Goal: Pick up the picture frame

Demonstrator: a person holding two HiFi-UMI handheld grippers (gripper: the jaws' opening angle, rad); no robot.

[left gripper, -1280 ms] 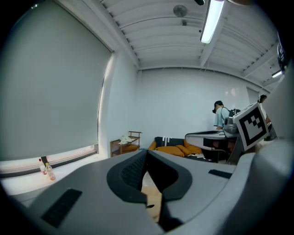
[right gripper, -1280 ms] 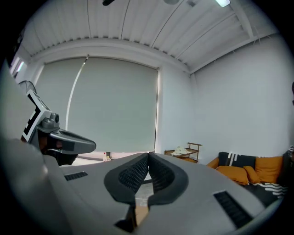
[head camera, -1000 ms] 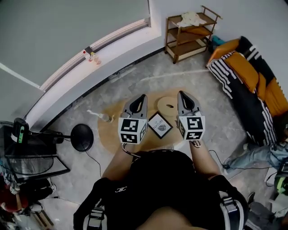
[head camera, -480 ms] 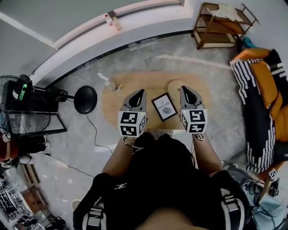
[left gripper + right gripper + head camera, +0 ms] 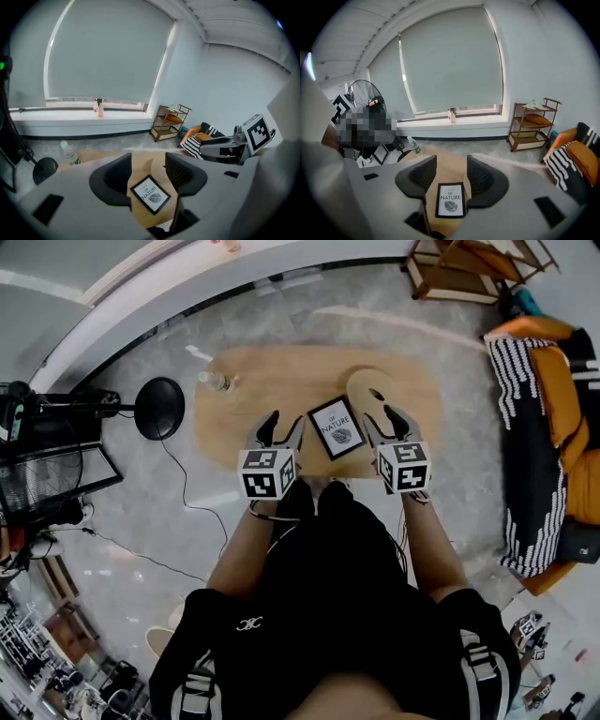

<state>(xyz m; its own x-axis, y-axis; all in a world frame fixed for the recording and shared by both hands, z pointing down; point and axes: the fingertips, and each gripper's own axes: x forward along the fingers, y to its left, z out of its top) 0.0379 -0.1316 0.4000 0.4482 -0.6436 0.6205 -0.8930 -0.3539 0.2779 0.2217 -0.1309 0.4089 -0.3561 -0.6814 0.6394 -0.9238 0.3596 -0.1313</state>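
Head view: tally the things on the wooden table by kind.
Picture frame: 1
Plastic bottle: 1
Round wooden board: 1
Total: 3

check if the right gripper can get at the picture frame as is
Probably yes. The right gripper has its jaws opening with nothing gripped, and the picture frame lies flat on the wooden table just ahead, unobstructed.

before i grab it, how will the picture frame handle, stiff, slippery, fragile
Likely stiff: the picture frame is a thin black-bordered rectangle. It lies flat on the smooth wooden table, so it may slide when pushed and offer little edge to grip. Its front may be glass, so possibly fragile.
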